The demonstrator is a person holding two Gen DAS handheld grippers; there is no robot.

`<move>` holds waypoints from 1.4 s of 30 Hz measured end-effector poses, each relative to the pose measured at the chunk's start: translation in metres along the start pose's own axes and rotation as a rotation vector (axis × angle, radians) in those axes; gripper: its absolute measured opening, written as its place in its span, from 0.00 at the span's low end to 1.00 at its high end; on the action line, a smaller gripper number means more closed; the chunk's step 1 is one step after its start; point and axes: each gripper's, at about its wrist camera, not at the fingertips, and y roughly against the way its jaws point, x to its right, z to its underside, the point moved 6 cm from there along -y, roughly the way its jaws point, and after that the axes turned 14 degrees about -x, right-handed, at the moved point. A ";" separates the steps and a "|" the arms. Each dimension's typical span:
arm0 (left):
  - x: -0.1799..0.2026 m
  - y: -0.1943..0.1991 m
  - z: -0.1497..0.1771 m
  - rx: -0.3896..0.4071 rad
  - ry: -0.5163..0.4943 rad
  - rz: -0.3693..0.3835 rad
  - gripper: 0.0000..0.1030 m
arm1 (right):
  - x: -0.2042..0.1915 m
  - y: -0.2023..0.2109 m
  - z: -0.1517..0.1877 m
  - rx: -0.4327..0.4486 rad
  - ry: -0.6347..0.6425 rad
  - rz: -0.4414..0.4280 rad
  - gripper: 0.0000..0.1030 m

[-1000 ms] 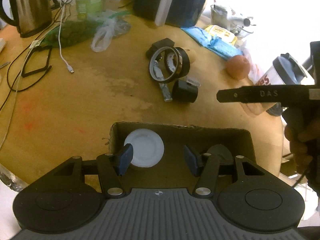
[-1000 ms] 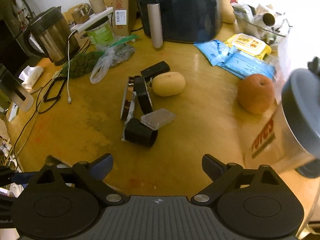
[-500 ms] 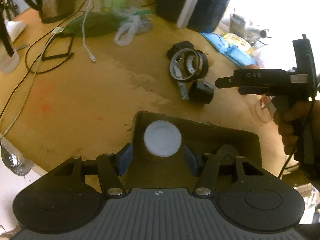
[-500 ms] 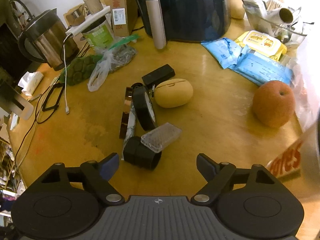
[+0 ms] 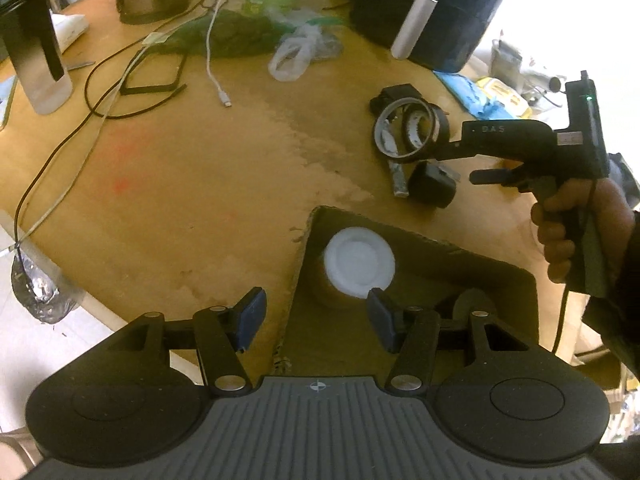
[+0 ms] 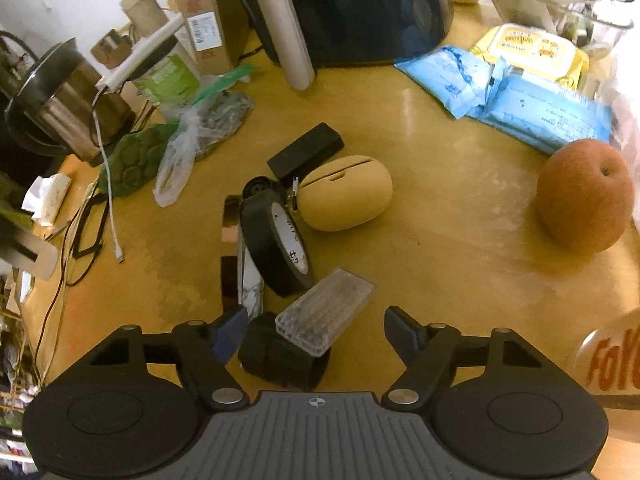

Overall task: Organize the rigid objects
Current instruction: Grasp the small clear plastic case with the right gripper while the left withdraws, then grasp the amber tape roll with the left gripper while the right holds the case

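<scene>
Black tape roll [image 6: 276,248] leans between tan case [image 6: 346,196] and clear box [image 6: 324,316].

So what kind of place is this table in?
Probably a home kitchen or dining area: a stainless steel electric kettle, a big black air fryer and a reddish-brown round fruit share the cluttered wooden table.
</scene>
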 end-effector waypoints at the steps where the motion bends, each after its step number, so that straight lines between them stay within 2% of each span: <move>1: -0.001 0.000 0.000 0.000 0.005 0.000 0.54 | 0.000 -0.003 -0.002 -0.003 -0.007 0.001 0.71; 5: -0.003 0.000 0.001 0.000 0.016 -0.003 0.54 | 0.003 -0.014 -0.007 -0.019 -0.034 -0.005 0.66; 12: -0.003 0.000 0.000 0.001 0.019 -0.003 0.54 | 0.008 -0.023 -0.008 -0.046 -0.080 -0.011 0.36; 13: -0.003 0.000 -0.001 0.000 0.017 -0.002 0.54 | 0.009 -0.023 -0.008 -0.047 -0.081 -0.009 0.35; 30: 0.013 0.000 -0.011 -0.002 -0.049 0.028 0.54 | 0.031 -0.004 0.016 -0.028 -0.074 0.044 0.35; 42: 0.029 0.002 -0.024 0.009 -0.110 0.043 0.54 | 0.025 0.022 0.033 0.015 0.002 0.068 0.35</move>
